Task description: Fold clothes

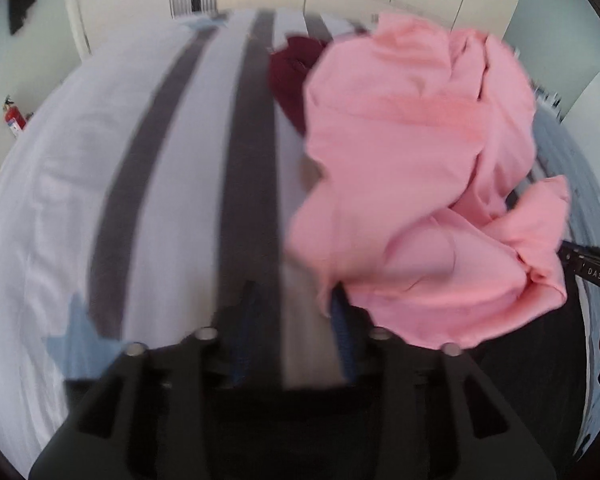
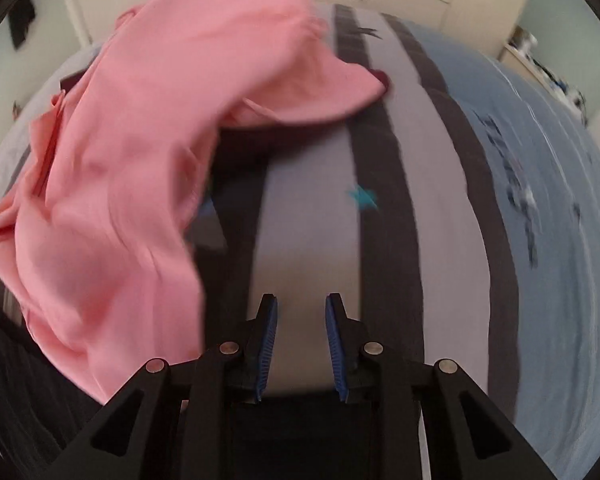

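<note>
Over the striped bed cover (image 2: 312,248) our right gripper (image 2: 301,344) holds its two blue ribbed fingers (image 2: 266,344) partly apart, with nothing between them and only grey fabric below. Our left gripper (image 1: 292,332) also has its two fingers (image 1: 342,332) parted; the crumpled pink cloth garment (image 1: 412,184) drapes over the tip of the right-hand one, but motion blur hides whether the fingers pinch it, so we cannot tell. We count one pink garment, soft and creased, lying rumpled on the bed, and one dark maroon garment (image 1: 290,76) lying partly under its far edge. Broad dark grey bands run lengthwise along the pale cover, which carries small blue stars (image 2: 363,197).
</note>
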